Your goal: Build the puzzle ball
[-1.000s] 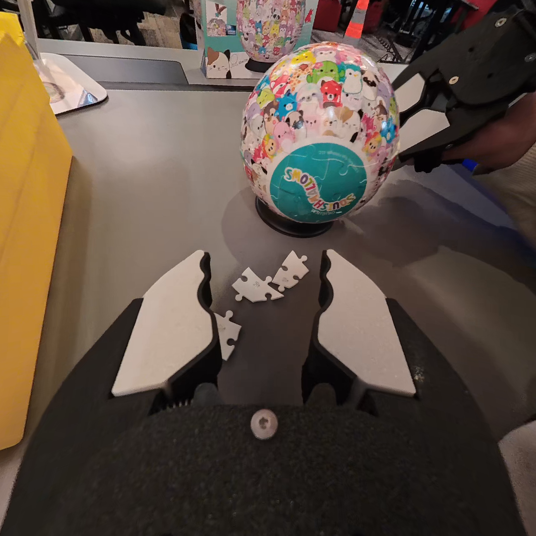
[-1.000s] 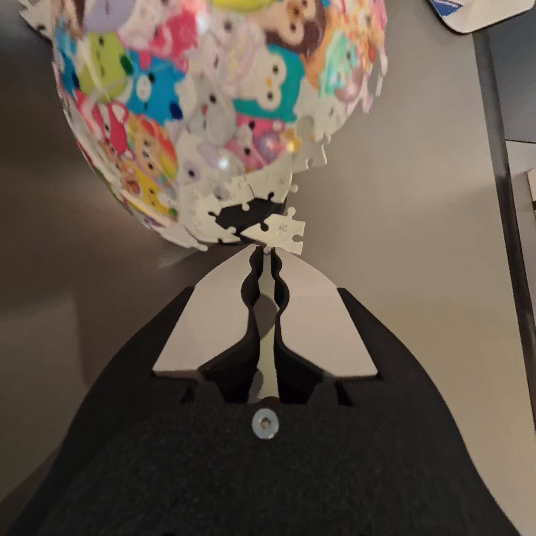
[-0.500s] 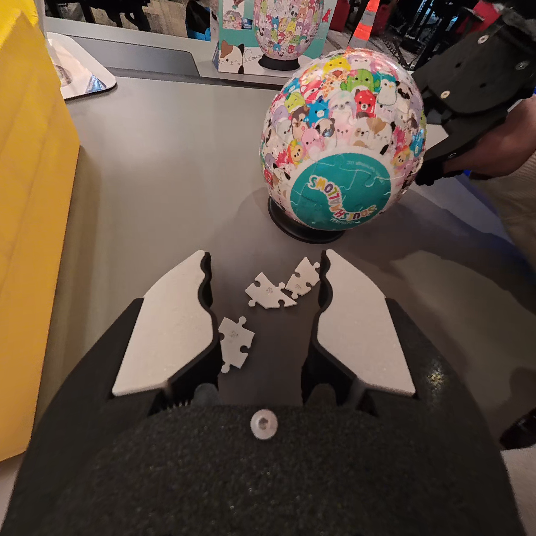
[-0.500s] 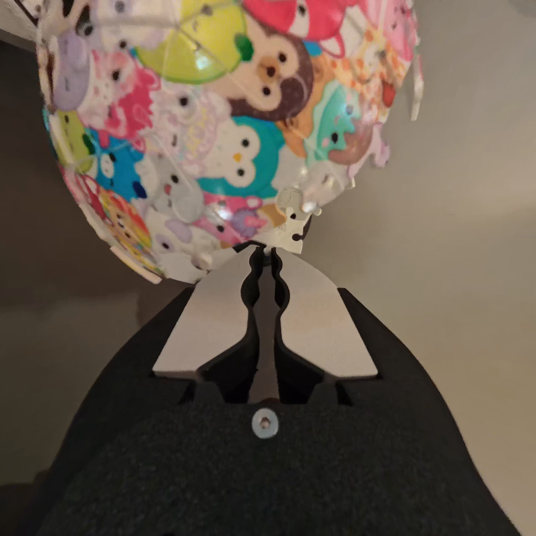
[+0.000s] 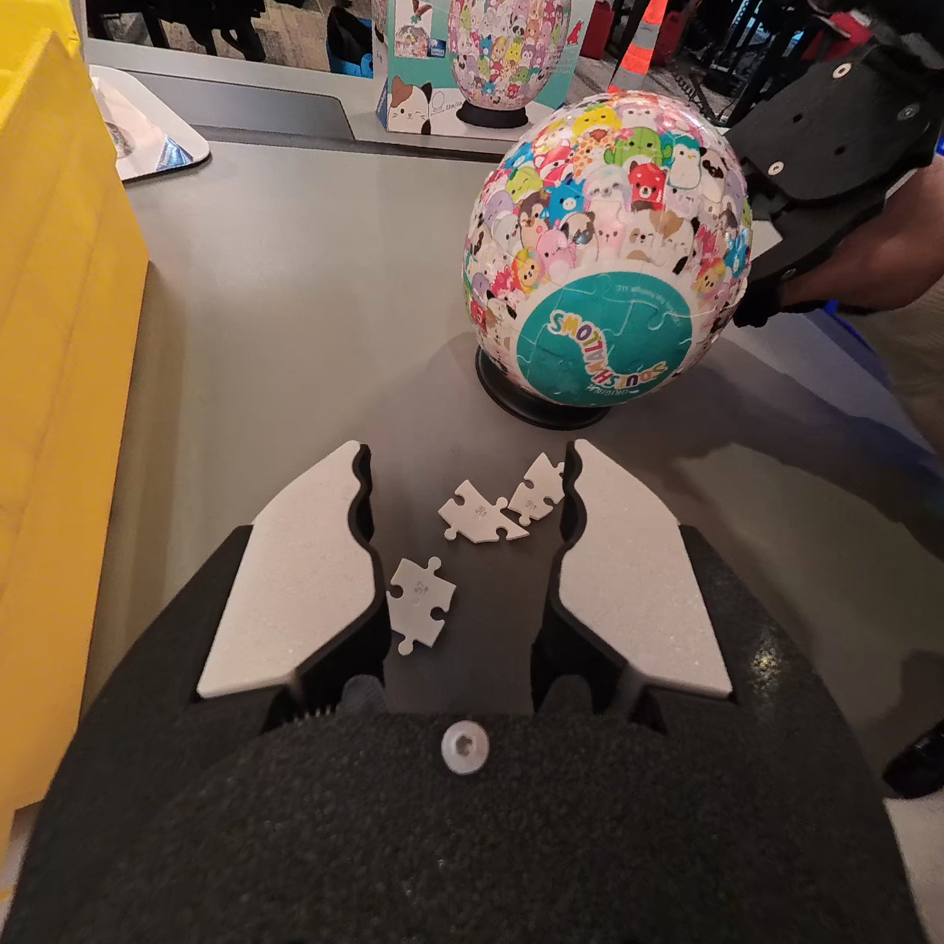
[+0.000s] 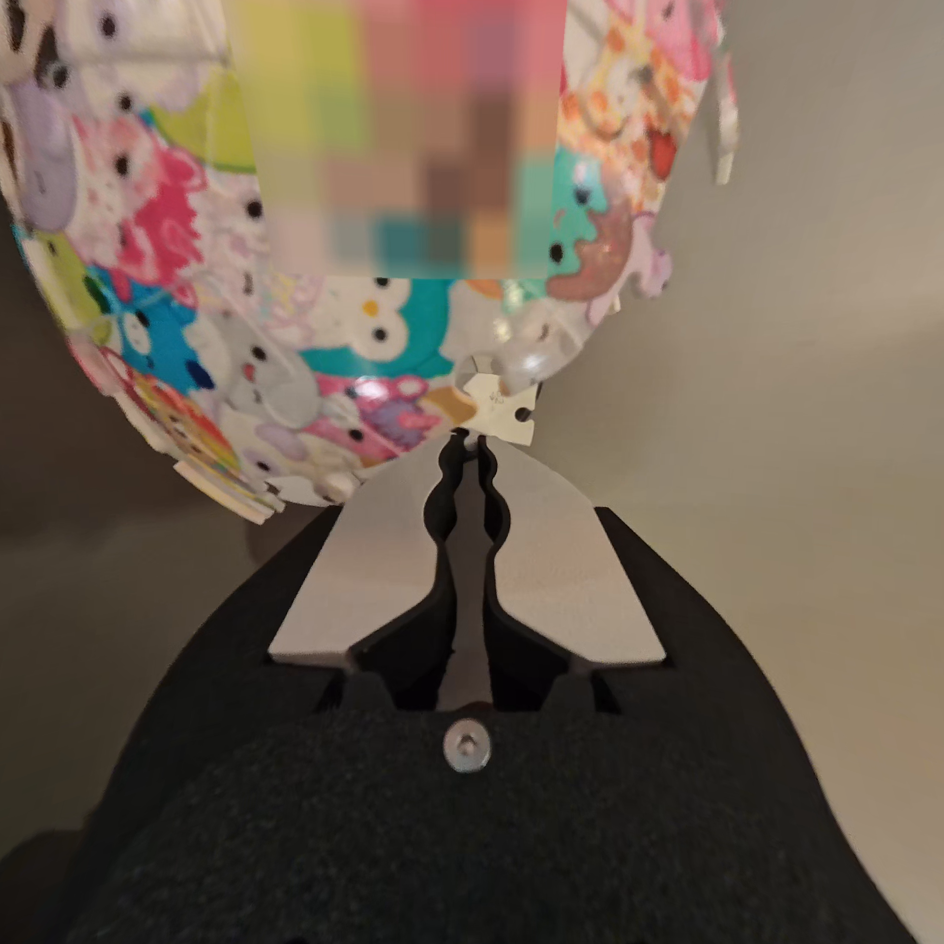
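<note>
The colourful puzzle ball (image 5: pixel 608 245) rests tilted on its black ring stand (image 5: pixel 541 403) on the grey table. My left gripper (image 5: pixel 465 454) is open and empty, low over three white loose pieces lying face down: one (image 5: pixel 421 603) by the left finger, two (image 5: pixel 480 516) (image 5: pixel 536 493) nearer the right finger. My right gripper (image 6: pixel 467 439) is shut on a white puzzle piece (image 6: pixel 503 408) and holds it against the ball's open edge (image 6: pixel 516 357). That gripper also shows in the left wrist view (image 5: pixel 838 168), behind the ball's right side, with a hand on it.
A yellow bin (image 5: pixel 56 388) stands along the left. The puzzle's box (image 5: pixel 480 66) stands at the back beyond a dark strip. A white tray (image 5: pixel 148 133) lies back left. A person's leg (image 5: pixel 919 357) is at the right edge. Spacing between my two grippers at the tips: around 15 centimeters.
The right gripper has pushed in with its piece, from below the gap to touching the ball's edge. The left gripper has drifted left and back, so the ball and loose pieces sit further right in its view.
</note>
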`<state>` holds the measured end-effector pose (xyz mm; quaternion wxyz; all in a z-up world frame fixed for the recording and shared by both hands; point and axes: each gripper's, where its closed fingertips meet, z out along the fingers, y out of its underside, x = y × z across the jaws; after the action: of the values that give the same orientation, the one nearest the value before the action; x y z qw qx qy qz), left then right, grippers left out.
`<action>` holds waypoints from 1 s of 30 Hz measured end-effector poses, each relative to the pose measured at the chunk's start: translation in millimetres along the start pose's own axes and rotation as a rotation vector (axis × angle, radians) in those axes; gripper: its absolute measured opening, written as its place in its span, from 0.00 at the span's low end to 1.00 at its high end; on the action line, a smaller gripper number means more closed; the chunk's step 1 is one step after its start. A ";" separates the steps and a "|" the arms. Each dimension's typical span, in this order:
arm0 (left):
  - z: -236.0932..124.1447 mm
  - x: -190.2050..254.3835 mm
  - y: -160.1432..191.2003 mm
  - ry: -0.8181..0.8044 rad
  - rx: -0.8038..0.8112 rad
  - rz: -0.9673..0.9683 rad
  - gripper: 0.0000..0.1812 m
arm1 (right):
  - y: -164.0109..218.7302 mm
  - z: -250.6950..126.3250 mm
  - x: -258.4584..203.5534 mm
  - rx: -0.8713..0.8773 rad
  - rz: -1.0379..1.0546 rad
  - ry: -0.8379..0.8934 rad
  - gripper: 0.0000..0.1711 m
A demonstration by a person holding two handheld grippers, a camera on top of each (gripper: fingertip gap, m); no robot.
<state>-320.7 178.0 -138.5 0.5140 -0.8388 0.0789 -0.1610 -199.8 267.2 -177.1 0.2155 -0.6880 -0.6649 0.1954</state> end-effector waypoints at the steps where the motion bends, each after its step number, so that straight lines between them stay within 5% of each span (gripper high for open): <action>1: 0.0 -0.1 0.0 0.000 0.000 0.001 0.39 | -0.1 -0.4 -0.4 -0.002 0.006 -0.005 0.03; 11: -1.1 -2.4 0.3 -0.004 -0.001 -0.003 0.40 | -1.9 0.0 -2.1 0.013 0.019 -0.014 0.05; 16: -1.9 -3.5 0.8 -0.008 -0.005 -0.003 0.40 | -7.3 -9.9 13.3 0.197 0.123 -0.007 0.07; 19: -2.4 -2.2 0.4 -0.001 -0.007 -0.003 0.39 | -10.6 -10.1 13.7 0.350 0.224 -0.162 0.07; 25: -1.6 -0.5 -5.0 0.011 0.001 -0.006 0.39 | -22.4 -18.7 20.8 0.497 0.120 -0.235 0.04; 30: 2.4 6.2 -10.0 0.041 0.003 0.006 0.39 | -18.7 -5.9 26.9 0.315 0.151 -0.267 0.13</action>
<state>-314.4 182.8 -129.5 0.5142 -0.8342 0.0916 -0.1768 -211.0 294.3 -161.4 0.2153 -0.6617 -0.5953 0.4017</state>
